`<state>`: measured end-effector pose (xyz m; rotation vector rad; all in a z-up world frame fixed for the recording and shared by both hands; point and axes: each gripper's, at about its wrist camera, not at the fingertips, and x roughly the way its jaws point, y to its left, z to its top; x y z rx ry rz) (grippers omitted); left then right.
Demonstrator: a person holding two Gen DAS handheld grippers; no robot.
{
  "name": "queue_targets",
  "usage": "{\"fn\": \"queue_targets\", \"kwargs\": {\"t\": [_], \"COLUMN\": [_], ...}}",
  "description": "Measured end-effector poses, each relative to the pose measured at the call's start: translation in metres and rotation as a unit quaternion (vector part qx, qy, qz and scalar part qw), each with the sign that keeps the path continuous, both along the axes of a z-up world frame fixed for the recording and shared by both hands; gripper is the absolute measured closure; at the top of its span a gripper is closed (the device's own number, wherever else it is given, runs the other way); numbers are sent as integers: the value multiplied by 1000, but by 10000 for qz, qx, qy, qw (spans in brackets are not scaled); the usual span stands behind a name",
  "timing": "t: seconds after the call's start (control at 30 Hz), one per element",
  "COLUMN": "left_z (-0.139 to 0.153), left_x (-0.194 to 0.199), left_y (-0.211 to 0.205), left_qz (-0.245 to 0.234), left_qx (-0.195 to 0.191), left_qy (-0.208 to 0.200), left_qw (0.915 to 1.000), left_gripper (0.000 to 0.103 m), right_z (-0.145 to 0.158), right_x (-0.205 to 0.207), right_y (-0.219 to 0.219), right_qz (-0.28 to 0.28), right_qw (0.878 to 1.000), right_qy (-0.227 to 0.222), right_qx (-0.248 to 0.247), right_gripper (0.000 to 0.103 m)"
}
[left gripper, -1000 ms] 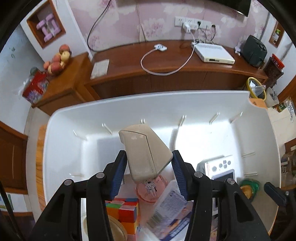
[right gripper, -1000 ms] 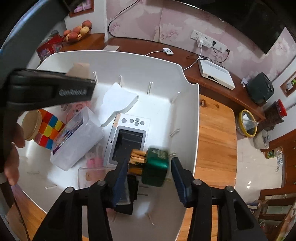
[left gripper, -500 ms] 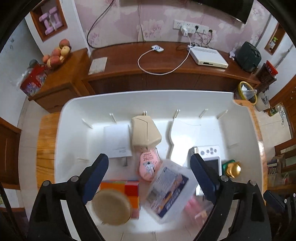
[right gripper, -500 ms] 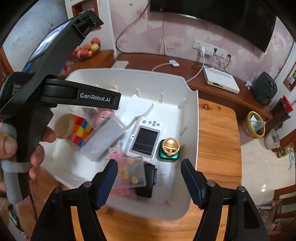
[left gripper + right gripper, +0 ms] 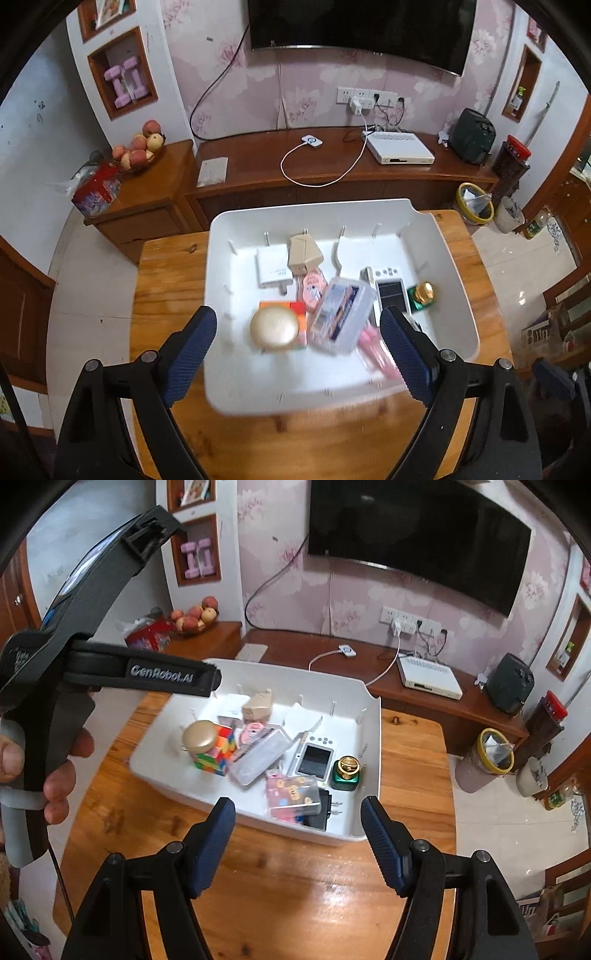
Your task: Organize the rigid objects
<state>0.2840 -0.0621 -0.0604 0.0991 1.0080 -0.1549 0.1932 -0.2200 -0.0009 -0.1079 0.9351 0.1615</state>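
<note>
**Both grippers empty above a filled white bin**

The left gripper hangs over the near edge of the white bin, its fingers spread wide with nothing between them. The right gripper hangs over the wooden table in front of the bin, fingers likewise apart and holding nothing. A person's hand grips the left tool's handle at the left of the right wrist view.

The objects all lie inside the bin — a white charger and a beige plug toward the back, a pink round tag just in front of them. A gold-lidded jar sits on a colour cube, beside a clear plastic box. To the right lie a small white screen device and a green bottle with a gold cap. Near the front corner a pink patterned case rests partly over a black adapter.
</note>
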Motion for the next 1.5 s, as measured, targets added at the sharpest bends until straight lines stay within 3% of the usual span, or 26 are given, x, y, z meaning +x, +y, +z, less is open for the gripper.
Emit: {"fn": "queue_targets", "kwargs": {"t": [0.23,0.4,0.67,0.93,1.07,1.17,1.37,1.5], "left_z": [25,40,41,31,26,23,18,11], "left_x": [-73,-136,-207,-256,-277,-287,-305,-313], "left_y": [10,20,45,66,67,67,64,56], "left_qz": [-222,-307,143,673,865,983,1062,805], "left_qx": [57,-74,-125,-319,-302,-281,-221,-318], "left_qy": [-357,-661,-934,-769,-625,-554,-701,-568], "left_qw": [9991,9973,9954,9943,9938,9932,9916,9946], "left_gripper": [11,11,11,11,11,11,11,11], "right_z": [25,39,47,48,34,26,27,32], "right_x": [-51,-96,-161,-206,-215,-220,-238,-248], "right_y": [3,5,9,3,2,9,20,21], "right_qz": [0,24,-23,-493,-779,-757,-616,-593], "right_qw": [9993,9976,9950,9928,9906,9921,9931,9910], "right_qy": [-271,-567,-840,-746,-283,-82,-347,-583], "right_qx": [240,391,536,798,1087,1001,935,1050], "right_gripper": [31,23,23,21,21,21,21,21]}}
